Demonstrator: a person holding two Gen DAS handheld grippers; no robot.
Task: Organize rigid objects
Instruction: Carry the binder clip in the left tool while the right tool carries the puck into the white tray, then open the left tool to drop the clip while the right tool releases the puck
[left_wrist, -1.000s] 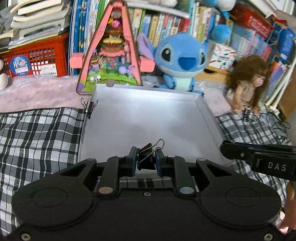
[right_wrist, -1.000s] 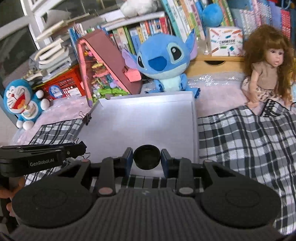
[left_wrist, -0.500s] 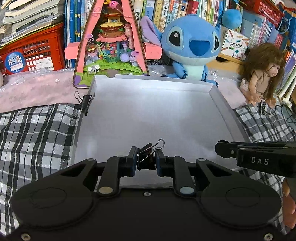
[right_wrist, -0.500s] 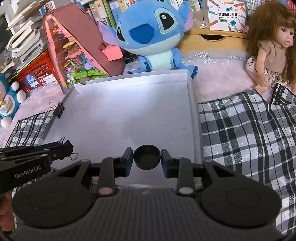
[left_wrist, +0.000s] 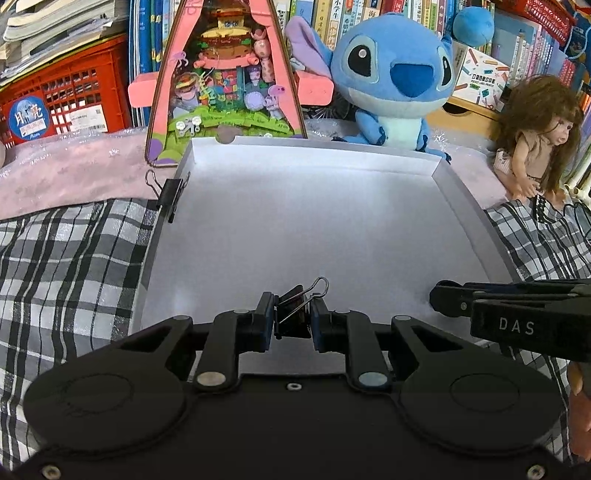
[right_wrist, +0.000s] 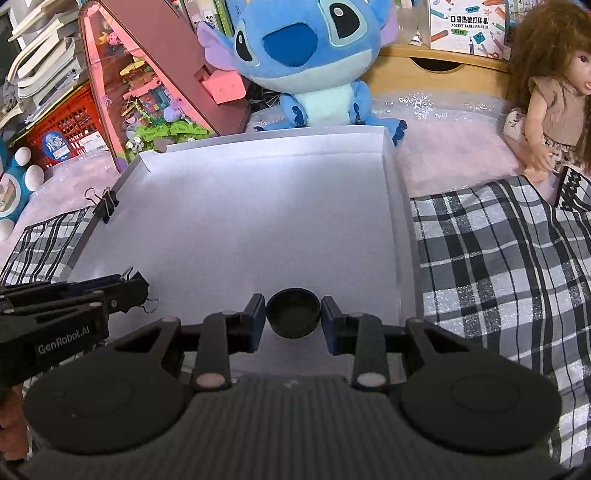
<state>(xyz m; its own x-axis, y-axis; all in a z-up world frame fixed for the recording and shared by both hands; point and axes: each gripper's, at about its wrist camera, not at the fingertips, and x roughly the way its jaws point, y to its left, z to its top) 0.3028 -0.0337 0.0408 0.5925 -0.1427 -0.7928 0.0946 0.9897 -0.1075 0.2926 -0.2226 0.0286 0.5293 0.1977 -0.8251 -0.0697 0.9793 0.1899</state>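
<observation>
My left gripper (left_wrist: 293, 315) is shut on a black binder clip (left_wrist: 295, 308) and holds it over the near edge of a shallow white box lid (left_wrist: 472, 206). My right gripper (right_wrist: 293, 314) is shut on a round black cap (right_wrist: 293, 312), also over the lid's near part (right_wrist: 393, 192). Each gripper shows in the other's view: the right one at the right (left_wrist: 436, 297), the left one at the left (right_wrist: 142, 291). A second binder clip (left_wrist: 170, 194) is clipped on the lid's left rim, also in the right wrist view (right_wrist: 105, 203).
The lid lies on a black-and-white checked cloth (left_wrist: 70, 251) over pink bedding. Behind it stand a pink triangular toy house (left_wrist: 225, 74), a blue Stitch plush (left_wrist: 391, 74), a doll (left_wrist: 535, 133), a red crate (left_wrist: 62, 96) and bookshelves.
Both grippers have moved forward and lower over the box lid, each keeping its object. The lid now fills more of both views.
</observation>
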